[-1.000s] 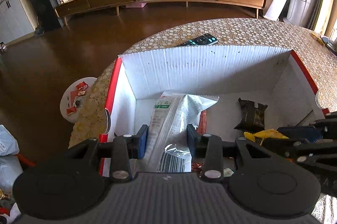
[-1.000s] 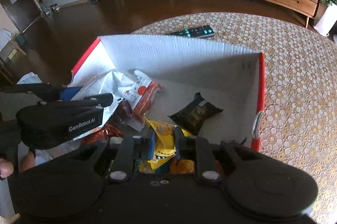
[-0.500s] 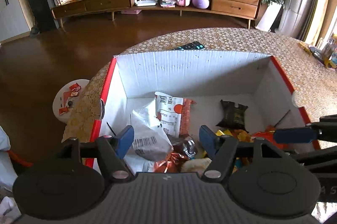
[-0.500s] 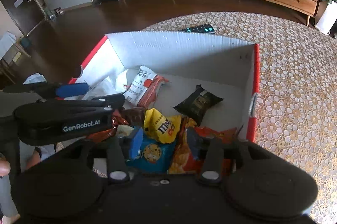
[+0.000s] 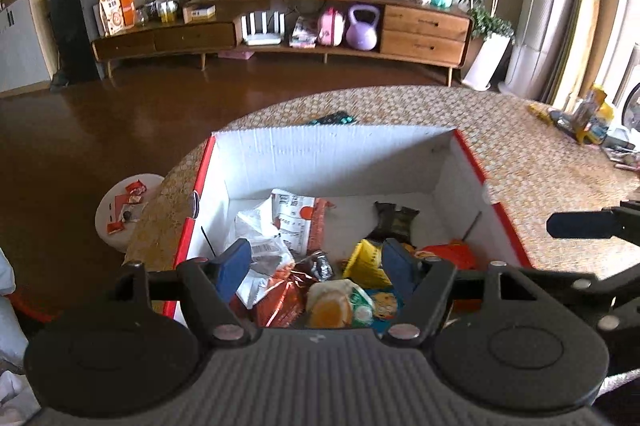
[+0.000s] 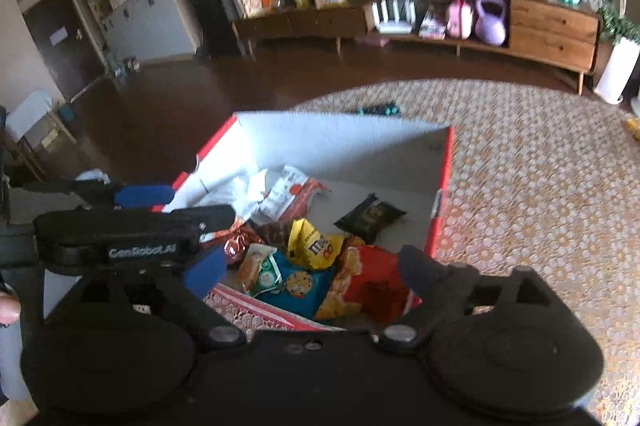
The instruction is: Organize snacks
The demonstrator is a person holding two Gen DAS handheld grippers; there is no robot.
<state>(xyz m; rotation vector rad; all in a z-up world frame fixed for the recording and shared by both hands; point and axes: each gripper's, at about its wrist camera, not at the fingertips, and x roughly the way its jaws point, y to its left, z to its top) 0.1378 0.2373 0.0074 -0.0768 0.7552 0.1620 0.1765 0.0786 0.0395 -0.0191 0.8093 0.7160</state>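
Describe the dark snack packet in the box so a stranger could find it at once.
Start at the red-edged white box on the patterned table. Most snacks are piled at its near end; the dark packet lies flat on the bare floor beyond them, by the right wall. It is the only blackish wrapper and lies apart from the pile.

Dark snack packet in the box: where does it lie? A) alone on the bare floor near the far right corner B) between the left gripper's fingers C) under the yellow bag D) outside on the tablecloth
A: the dark packet lies apart from the pile, on the box floor.
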